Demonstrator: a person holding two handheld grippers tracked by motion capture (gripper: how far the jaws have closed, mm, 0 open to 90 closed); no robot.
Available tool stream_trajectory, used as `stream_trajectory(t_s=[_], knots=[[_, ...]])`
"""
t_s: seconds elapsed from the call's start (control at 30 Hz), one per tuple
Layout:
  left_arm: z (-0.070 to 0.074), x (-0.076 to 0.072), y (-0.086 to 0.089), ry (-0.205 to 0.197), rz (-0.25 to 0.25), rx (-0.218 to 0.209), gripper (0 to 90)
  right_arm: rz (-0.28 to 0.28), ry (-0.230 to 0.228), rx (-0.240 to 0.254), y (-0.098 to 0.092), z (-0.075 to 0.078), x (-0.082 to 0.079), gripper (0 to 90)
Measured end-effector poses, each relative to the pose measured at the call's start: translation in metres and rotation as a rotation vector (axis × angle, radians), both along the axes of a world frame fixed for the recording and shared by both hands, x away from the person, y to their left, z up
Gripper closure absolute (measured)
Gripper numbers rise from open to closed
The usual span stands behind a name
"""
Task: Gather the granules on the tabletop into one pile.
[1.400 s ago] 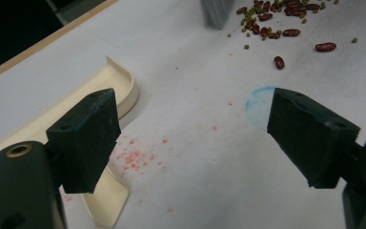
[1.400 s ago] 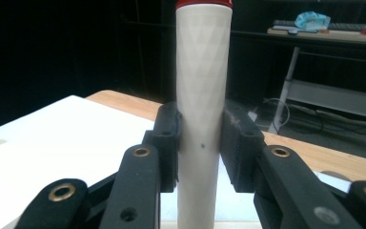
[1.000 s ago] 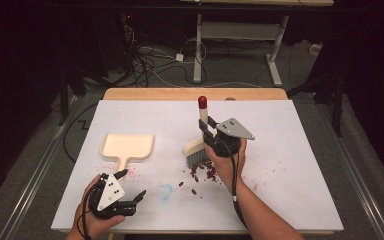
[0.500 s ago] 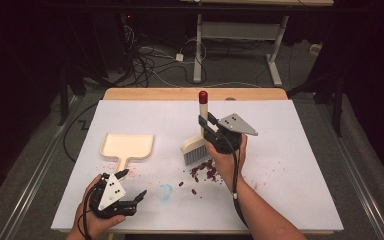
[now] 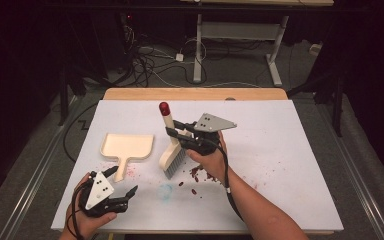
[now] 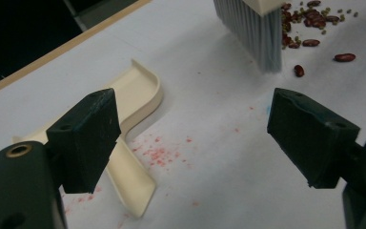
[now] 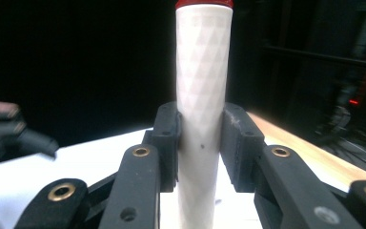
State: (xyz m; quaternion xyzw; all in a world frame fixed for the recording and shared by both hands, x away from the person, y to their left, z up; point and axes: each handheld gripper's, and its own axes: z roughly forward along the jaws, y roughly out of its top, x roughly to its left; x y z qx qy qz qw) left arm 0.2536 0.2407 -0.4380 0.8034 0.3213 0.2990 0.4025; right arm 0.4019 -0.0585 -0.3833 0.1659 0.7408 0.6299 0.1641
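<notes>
Cream red-capped plastic hand brush (image 5: 172, 145) clamped upright in right gripper (image 5: 174, 131), red beans (image 5: 202, 173) at its 4 o'clock; left gripper (image 5: 123, 182) jaws apart beside cream dustpan (image 5: 127, 147).

Bright overhead light falls on the white table (image 5: 290, 165) in the high view, while the room around it sinks into near black and the picture is soft and grainy. In the left gripper view the near jaws are blurred and dark against the evenly lit surface. In the right gripper view the brush handle (image 7: 201, 95) glares almost white against a black background.
</notes>
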Motion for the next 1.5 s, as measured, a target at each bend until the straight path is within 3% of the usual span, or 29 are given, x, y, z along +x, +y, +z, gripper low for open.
stream_trajectory(t_s=[0.1, 0.23, 0.37, 0.93, 1.1, 1.33, 1.5], knots=[[0.001, 0.001, 0.005, 0.005, 0.017, -0.03, 17.6, 0.078, 0.003, -0.032, 0.01, -0.006, 0.001, 70.6], [-0.001, 0.002, 0.005, 0.016, 0.013, -0.032, 17.6, 0.144, 0.023, -0.062, 0.016, -0.014, 0.007, 70.5], [-0.001, 0.0, 0.0, 0.019, -0.003, -0.023, 17.6, 0.18, 0.041, -0.047, 0.011, -0.016, 0.013, 70.6], [-0.004, 0.002, -0.007, 0.042, -0.018, 0.001, 18.0, 0.136, 0.049, -0.012, -0.061, -0.016, 0.019, 70.6], [-0.004, 0.003, -0.01, 0.031, -0.026, 0.013, 18.1, 0.127, 0.036, -0.02, -0.063, -0.014, 0.017, 70.5], [-0.004, 0.002, -0.008, 0.041, -0.02, 0.008, 18.1, 0.134, 0.014, 0.042, -0.062, 0.001, 0.007, 70.5], [-0.003, 0.002, -0.007, 0.029, -0.022, 0.009, 18.1, 0.053, -0.026, 0.025, -0.062, 0.016, -0.016, 70.5]])
